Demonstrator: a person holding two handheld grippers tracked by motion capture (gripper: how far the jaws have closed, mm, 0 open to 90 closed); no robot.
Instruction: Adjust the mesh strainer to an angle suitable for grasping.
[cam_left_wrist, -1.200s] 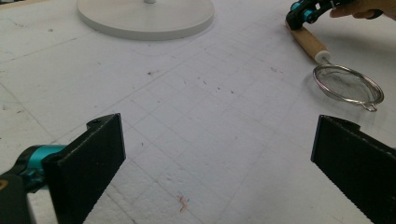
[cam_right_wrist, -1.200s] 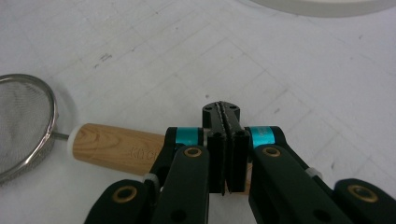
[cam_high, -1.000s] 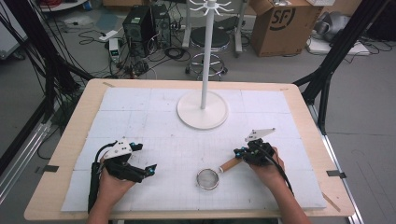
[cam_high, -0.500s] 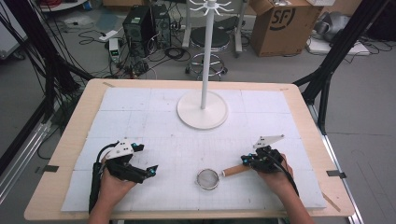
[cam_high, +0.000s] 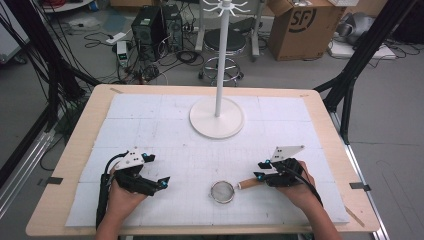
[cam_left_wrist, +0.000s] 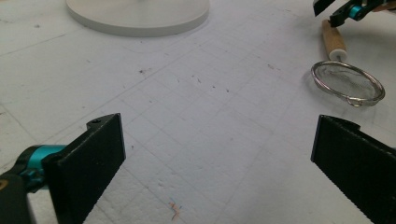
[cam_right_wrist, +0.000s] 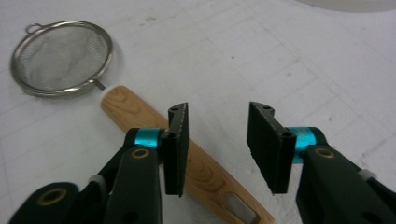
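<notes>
On the left of the high view, the left gripper (cam_high: 150, 181) sits low over the white mat (cam_high: 150, 120), held in the person's left hand (cam_high: 122, 195). Its jaws stand wide apart, and there is nothing between them. In the left gripper view, just bare mat lies between the two black jaws.

In the middle, farther back on the mat, stands a white stand (cam_high: 217, 116) with a round flat foot and a tall thin pole. It is well apart from both grippers.

Nearer to the person, a little right of the middle, a small strainer (cam_high: 223, 191) lies flat on the mat. It has a round metal net bowl and a wooden handle (cam_high: 247, 184). The handle points to the right, toward the right gripper (cam_high: 261, 170).

The right gripper is in the person's right hand (cam_high: 295, 187), right at the end of the handle. Its jaws have just been opening and now stand apart. In the right gripper view, the handle (cam_right_wrist: 140, 112) lies under the left-hand jaw and off to its side, not in the gap. The gap between the jaws holds nothing, so the strainer rests loose on the mat.
</notes>
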